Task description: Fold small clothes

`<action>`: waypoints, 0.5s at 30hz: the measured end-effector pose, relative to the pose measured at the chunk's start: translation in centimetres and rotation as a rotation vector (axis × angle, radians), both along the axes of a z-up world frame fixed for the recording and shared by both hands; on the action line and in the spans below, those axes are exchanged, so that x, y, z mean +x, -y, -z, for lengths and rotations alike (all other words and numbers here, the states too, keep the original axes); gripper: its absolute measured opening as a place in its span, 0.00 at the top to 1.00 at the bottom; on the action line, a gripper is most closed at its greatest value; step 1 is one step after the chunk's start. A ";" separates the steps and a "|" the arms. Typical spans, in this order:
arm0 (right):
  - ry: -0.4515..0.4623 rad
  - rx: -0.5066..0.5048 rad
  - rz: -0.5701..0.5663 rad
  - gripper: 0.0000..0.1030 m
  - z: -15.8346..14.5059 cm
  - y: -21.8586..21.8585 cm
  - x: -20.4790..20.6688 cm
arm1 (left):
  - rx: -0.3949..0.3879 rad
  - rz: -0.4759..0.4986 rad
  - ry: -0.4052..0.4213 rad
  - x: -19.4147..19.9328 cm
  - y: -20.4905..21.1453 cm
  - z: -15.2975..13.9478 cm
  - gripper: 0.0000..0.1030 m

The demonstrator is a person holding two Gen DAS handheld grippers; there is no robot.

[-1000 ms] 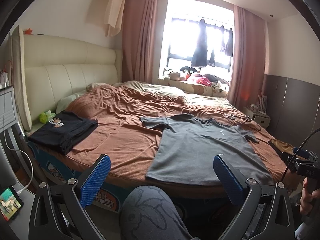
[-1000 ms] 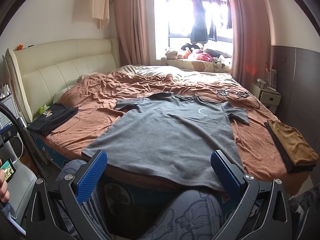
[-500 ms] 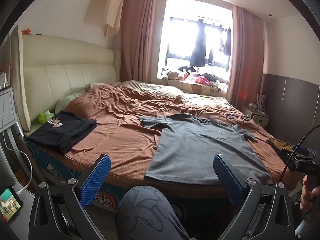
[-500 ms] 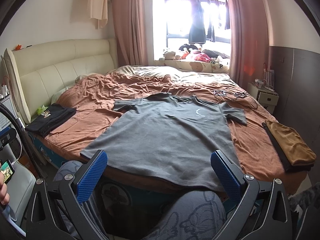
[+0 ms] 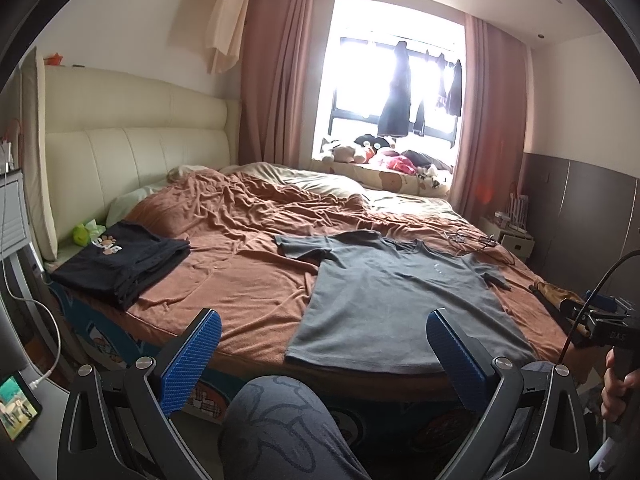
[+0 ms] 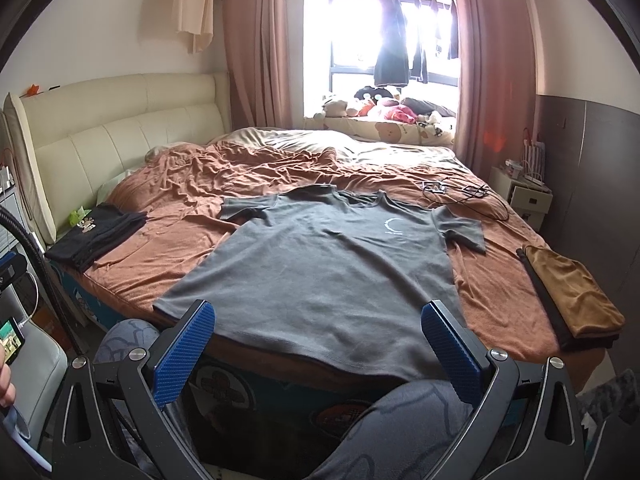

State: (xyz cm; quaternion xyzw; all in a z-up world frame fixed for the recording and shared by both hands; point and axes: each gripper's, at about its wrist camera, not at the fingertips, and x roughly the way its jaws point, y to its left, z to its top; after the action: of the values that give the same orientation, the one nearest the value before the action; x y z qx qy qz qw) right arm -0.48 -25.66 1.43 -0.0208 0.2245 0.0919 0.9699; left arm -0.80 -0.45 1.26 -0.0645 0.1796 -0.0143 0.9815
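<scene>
A grey T-shirt (image 5: 396, 296) (image 6: 328, 276) lies spread flat, front up, on the brown blanket, its hem hanging slightly over the near edge of the bed. My left gripper (image 5: 320, 344) hovers open in front of the bed, left of the shirt's hem, with nothing between its blue pads. Facing the hem's middle, my right gripper (image 6: 316, 340) is open too and holds nothing. Both stay short of the cloth. The person's knee in patterned grey trousers (image 5: 280, 428) rises between the fingers.
A folded black garment (image 5: 120, 260) (image 6: 96, 232) rests on the bed's left corner. A folded tan cloth (image 6: 568, 288) lies at the right edge. Cables (image 6: 460, 194) trail beyond the shirt's right sleeve. A phone (image 5: 18, 406) stands at lower left.
Both grippers have drifted back and slightly up from the bed, so the shirt looks a little farther away. Nothing was grasped and the shirt has not moved.
</scene>
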 end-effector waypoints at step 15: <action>0.012 0.054 0.022 0.00 0.4 1.4 2.7 | 0.035 0.027 -0.002 3.6 0.7 -1.3 0.00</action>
State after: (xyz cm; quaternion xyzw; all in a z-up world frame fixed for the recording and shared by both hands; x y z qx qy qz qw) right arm 2.20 -27.07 1.01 0.0072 0.2162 0.0870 0.9724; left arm 2.79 -1.11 2.60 -0.0451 0.1816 -0.0246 0.9820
